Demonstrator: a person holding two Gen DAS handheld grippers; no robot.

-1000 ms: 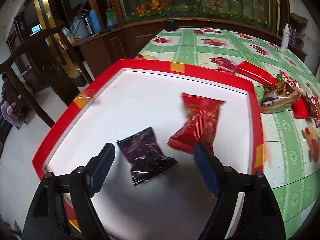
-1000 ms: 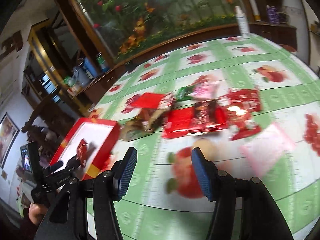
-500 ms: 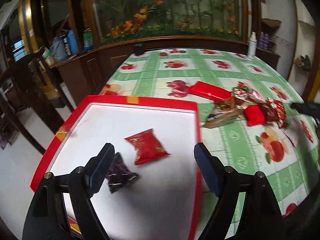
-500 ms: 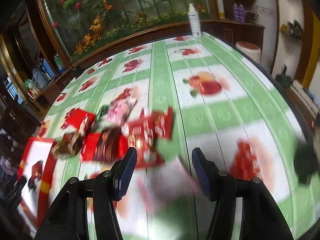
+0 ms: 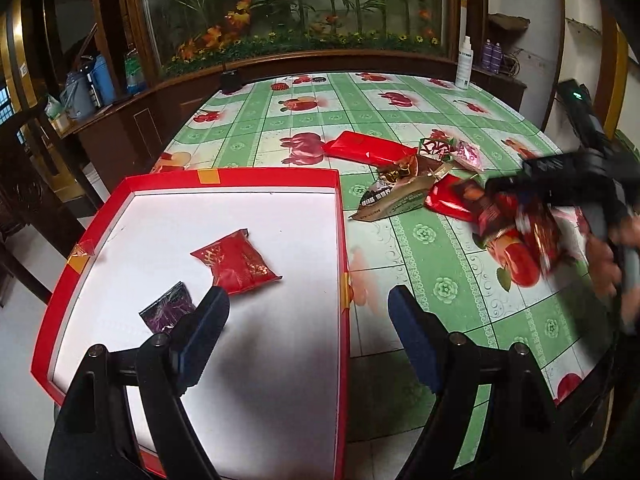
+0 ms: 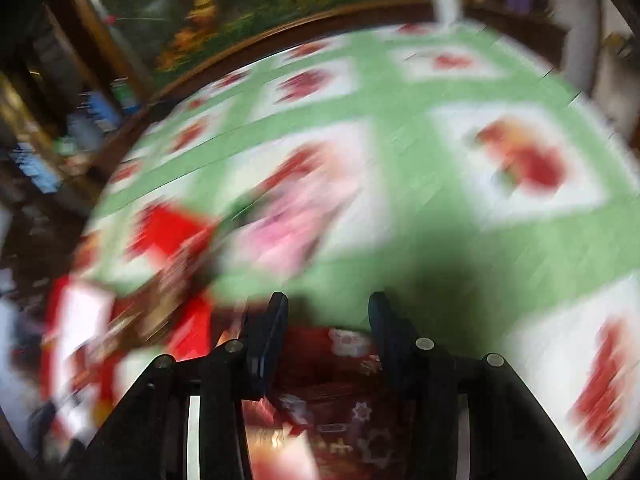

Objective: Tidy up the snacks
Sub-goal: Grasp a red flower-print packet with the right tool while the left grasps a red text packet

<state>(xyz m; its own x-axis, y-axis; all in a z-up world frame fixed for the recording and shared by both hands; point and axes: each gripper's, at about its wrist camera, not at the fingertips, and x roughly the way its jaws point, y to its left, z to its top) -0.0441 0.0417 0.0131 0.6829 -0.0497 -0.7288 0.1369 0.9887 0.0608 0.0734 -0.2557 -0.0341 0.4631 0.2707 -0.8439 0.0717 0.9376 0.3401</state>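
Snack packets look light, crinkly and slippery, so pinching a flat sealed edge seems safest. The right hand-held gripper has its fingers around a dark red packet, though blur means I can't tell if it's actually pinching. The left hand-held gripper is spread wide over the red tray, where a red packet and purple packet lie. A loose pile sits on the tabletop at 2 o'clock; the tray rim stands between.

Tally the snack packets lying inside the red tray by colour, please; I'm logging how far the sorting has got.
Red packet: 1
Dark purple packet: 1
Total inside the red tray: 2
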